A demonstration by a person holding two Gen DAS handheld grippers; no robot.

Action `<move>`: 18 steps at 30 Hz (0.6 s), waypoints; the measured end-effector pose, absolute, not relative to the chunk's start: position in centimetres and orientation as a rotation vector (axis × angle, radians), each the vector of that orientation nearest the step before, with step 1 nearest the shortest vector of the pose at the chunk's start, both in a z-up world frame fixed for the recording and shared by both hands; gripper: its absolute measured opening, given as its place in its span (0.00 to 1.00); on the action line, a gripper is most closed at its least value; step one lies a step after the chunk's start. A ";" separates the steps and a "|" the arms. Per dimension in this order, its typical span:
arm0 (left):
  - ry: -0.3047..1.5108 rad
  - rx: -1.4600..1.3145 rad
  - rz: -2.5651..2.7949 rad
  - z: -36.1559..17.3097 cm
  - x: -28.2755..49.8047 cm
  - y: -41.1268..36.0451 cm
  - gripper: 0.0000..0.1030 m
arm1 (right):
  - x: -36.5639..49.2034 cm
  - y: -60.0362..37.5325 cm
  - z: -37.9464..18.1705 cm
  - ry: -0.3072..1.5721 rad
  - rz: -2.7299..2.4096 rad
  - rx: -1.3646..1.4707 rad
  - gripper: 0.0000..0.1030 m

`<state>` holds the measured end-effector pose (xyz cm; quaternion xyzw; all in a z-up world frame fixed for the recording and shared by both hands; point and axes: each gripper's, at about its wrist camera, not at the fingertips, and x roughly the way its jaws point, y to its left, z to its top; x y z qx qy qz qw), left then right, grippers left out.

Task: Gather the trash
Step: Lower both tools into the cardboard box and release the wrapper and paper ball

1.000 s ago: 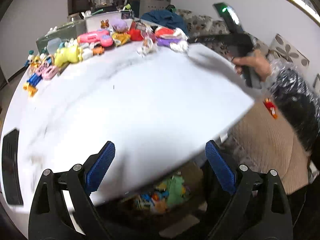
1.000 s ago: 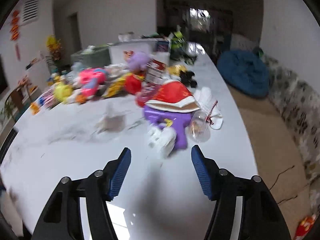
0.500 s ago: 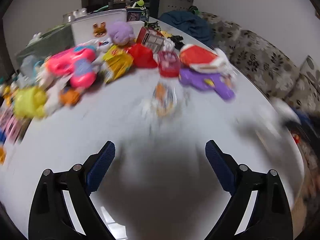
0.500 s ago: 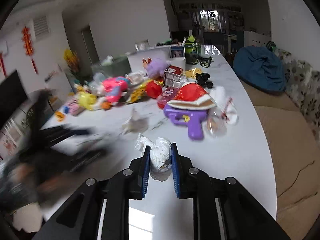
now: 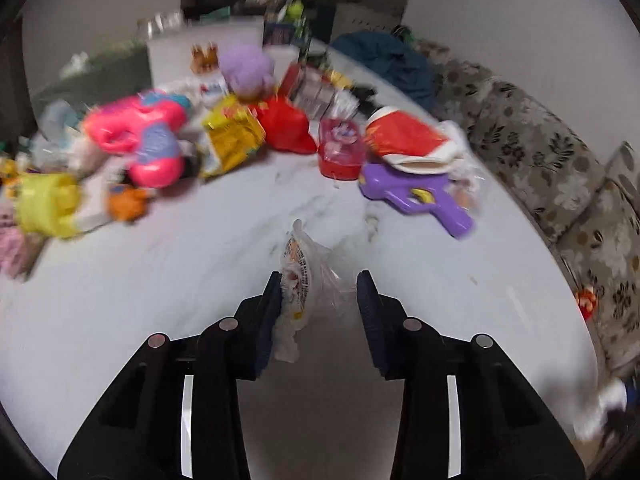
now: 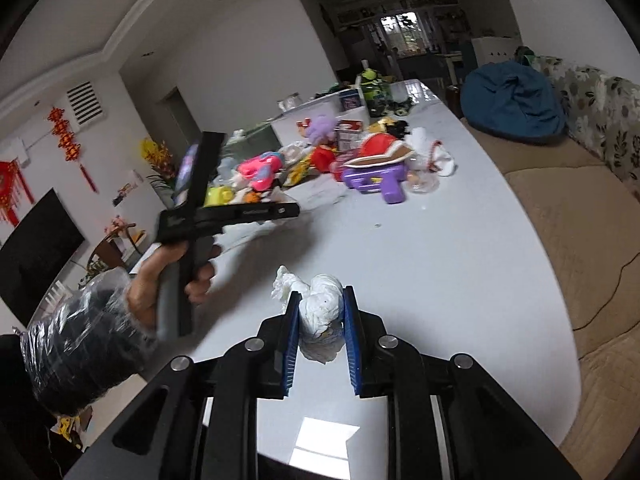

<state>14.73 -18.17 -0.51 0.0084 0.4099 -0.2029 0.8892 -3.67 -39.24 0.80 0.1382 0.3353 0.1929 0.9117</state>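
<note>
We see the right gripper (image 6: 320, 316) clamping a soft, light tissue wad (image 6: 322, 314) above the bench (image 6: 440, 264), while the left gripper (image 5: 318, 300) jaws close around a flimsy, seemingly crinkly wrapper (image 5: 298, 276), best pinched mid-body.

A wrapper (image 5: 298, 276) is set on the table (image 5: 160, 280) in front of a toy pile (image 5: 224, 136), with a water gun (image 5: 416, 196) at the pile's right and a sofa (image 5: 532, 148) beyond the table's right edge.
</note>
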 end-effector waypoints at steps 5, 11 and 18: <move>0.734 0.061 -0.539 3.5 3.4 -13.9 0.36 | -7.1 -35.5 2.1 0.687 0.518 0.261 0.20; 0.761 0.163 -0.611 2.1 -10.1 -8.5 0.37 | -13.4 -30.4 1.0 0.799 0.704 0.222 0.20; 1.003 0.255 -0.653 -8.4 -15.8 -5.3 0.45 | -15.9 -24.7 -7.8 1.066 0.757 0.116 0.24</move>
